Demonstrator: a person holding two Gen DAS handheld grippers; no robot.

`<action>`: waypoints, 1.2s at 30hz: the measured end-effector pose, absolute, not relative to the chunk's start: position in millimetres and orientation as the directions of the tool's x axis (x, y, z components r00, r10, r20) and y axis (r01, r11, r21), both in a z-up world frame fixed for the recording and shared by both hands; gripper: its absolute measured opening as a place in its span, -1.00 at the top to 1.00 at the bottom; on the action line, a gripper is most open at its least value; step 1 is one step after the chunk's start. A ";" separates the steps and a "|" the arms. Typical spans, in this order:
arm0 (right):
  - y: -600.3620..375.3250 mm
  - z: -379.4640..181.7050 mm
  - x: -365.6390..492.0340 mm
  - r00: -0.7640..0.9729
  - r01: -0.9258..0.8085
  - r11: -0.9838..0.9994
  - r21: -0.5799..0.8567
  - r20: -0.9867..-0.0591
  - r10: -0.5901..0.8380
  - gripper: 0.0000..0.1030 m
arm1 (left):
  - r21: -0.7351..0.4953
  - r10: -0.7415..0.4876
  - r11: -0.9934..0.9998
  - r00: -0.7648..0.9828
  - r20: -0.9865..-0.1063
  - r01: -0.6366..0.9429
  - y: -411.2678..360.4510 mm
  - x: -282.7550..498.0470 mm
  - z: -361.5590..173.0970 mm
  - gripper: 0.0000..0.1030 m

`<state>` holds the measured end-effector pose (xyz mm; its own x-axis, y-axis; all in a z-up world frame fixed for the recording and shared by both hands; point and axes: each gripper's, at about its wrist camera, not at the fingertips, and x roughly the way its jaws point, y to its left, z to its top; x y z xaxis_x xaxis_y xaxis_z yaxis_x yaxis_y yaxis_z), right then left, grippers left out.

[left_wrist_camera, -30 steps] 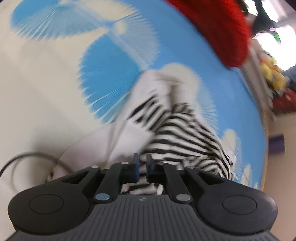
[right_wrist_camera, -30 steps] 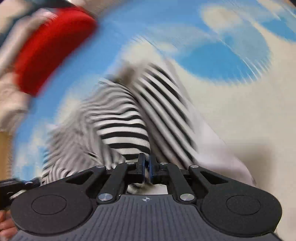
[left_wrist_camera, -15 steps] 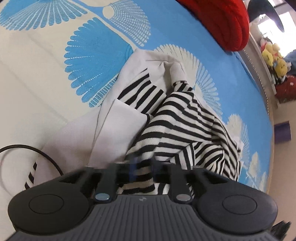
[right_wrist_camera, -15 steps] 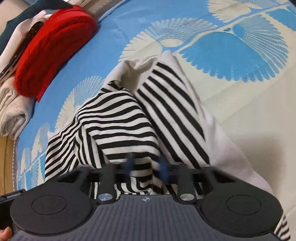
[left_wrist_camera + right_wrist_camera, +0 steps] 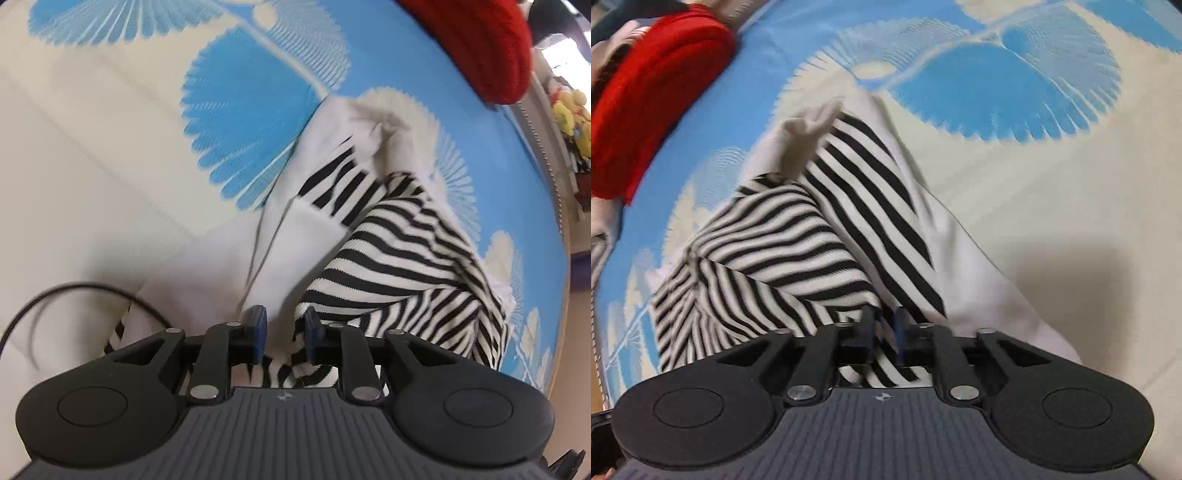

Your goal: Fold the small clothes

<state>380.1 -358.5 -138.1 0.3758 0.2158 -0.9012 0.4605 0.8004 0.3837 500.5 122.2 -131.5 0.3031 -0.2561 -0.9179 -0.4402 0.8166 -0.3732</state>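
A black-and-white striped garment (image 5: 399, 258) with plain white panels lies crumpled on the blue and cream bed cover (image 5: 110, 166). My left gripper (image 5: 284, 321) hangs just over the garment's near edge. Its jaws are opening, with a clear gap between the blue pads and striped cloth under the gap, unpinched. In the right wrist view the same garment (image 5: 775, 251) spreads away from my right gripper (image 5: 884, 321). Those jaws are opening too, blurred, with striped cloth below and between them and no pad pressing on it.
A folded red knit item (image 5: 480, 44) lies at the far side of the bed cover (image 5: 1034, 184), seen also as the red knit (image 5: 653, 85). A black cable (image 5: 74, 288) loops at the near left. Beige cloth (image 5: 602, 236) lies beside the red knit. Yellow toys (image 5: 570, 107) sit beyond the bed.
Both grippers were shut on the garment's near edge a second ago; both pairs of jaws have now parted and the cloth rests loose on the bed. The right gripper sank a little.
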 end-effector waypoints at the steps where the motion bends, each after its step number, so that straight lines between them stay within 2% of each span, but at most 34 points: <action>1: -357.9 -132.2 380.3 0.398 0.453 0.807 0.378 -0.896 0.196 0.59 | -0.372 -0.243 0.831 0.333 -0.911 -0.412 119.0 501.3 -122.1 0.57; 3: -355.8 -112.0 381.5 0.478 0.415 0.832 0.368 -0.866 0.145 0.53 | -0.365 -0.212 0.863 0.406 -0.889 -0.350 110.2 500.3 -102.6 0.57; 6: -348.6 -81.5 376.8 0.621 0.355 0.864 0.358 -0.781 0.068 0.21 | -0.356 -0.216 0.911 0.491 -0.844 -0.210 89.3 499.1 -82.0 0.57; 8: -345.5 -73.8 375.0 0.681 0.285 0.868 0.408 -0.723 0.116 0.20 | -0.375 -0.271 0.918 0.489 -0.829 -0.128 75.7 501.2 -81.4 0.57; 10: -338.4 -77.6 378.6 0.675 0.195 0.861 0.470 -0.702 0.230 0.11 | -0.414 -0.330 0.905 0.452 -0.829 -0.097 69.4 503.8 -89.9 0.57; 12: -334.4 -95.5 385.3 0.586 0.181 0.849 0.497 -0.747 0.312 0.08 | -0.369 -0.295 0.918 0.371 -0.881 -0.146 69.1 506.4 -111.6 0.57; 14: -333.7 -122.1 390.9 0.442 0.253 0.881 0.400 -0.858 0.263 0.08 | -0.289 -0.223 0.935 0.293 -0.930 -0.206 73.9 508.1 -133.6 0.66; 16: -339.7 -147.2 390.5 0.327 0.328 0.900 0.287 -0.928 0.177 0.10 | -0.309 -0.238 0.920 0.285 -0.929 -0.241 82.4 507.4 -138.0 0.66; 18: -348.2 -148.7 386.8 0.344 0.378 0.866 0.328 -0.918 0.198 0.09 | -0.330 -0.251 0.916 0.317 -0.915 -0.229 81.5 507.1 -123.0 0.63; 20: -347.8 -137.1 387.5 0.398 0.346 0.865 0.363 -0.892 0.215 0.09 | -0.358 -0.273 0.916 0.374 -0.886 -0.181 77.9 507.1 -104.5 0.53; 23: -344.1 -120.8 390.0 0.468 0.286 0.867 0.408 -0.849 0.245 0.06 | -0.318 -0.246 0.937 0.368 -0.897 -0.147 73.5 507.4 -106.9 0.51; 25: -344.4 -129.0 390.5 0.412 0.303 0.877 0.373 -0.881 0.233 0.05 | -0.268 -0.207 0.946 0.295 -0.933 -0.182 76.8 504.8 -125.2 0.55; 27: -344.7 -146.2 388.3 0.320 0.359 0.885 0.296 -0.930 0.181 0.10 | -0.284 -0.228 0.937 0.261 -0.938 -0.204 81.7 501.5 -131.8 0.56; 28: -348.5 -146.9 385.7 0.316 0.379 0.872 0.308 -0.929 0.191 0.10 | -0.292 -0.233 0.935 0.275 -0.933 -0.199 80.8 500.4 -122.7 0.56; 31: -346.1 -110.7 376.5 0.419 0.333 0.889 0.313 -0.894 0.157 0.08 | -0.324 -0.253 0.938 0.393 -0.884 -0.124 80.6 494.0 -76.2 0.53; 36: -363.2 -17.6 332.0 0.663 0.230 0.889 0.395 -0.733 0.153 0.07 | -0.317 -0.233 0.946 0.532 -0.814 -0.069 96.9 445.2 -10.4 0.52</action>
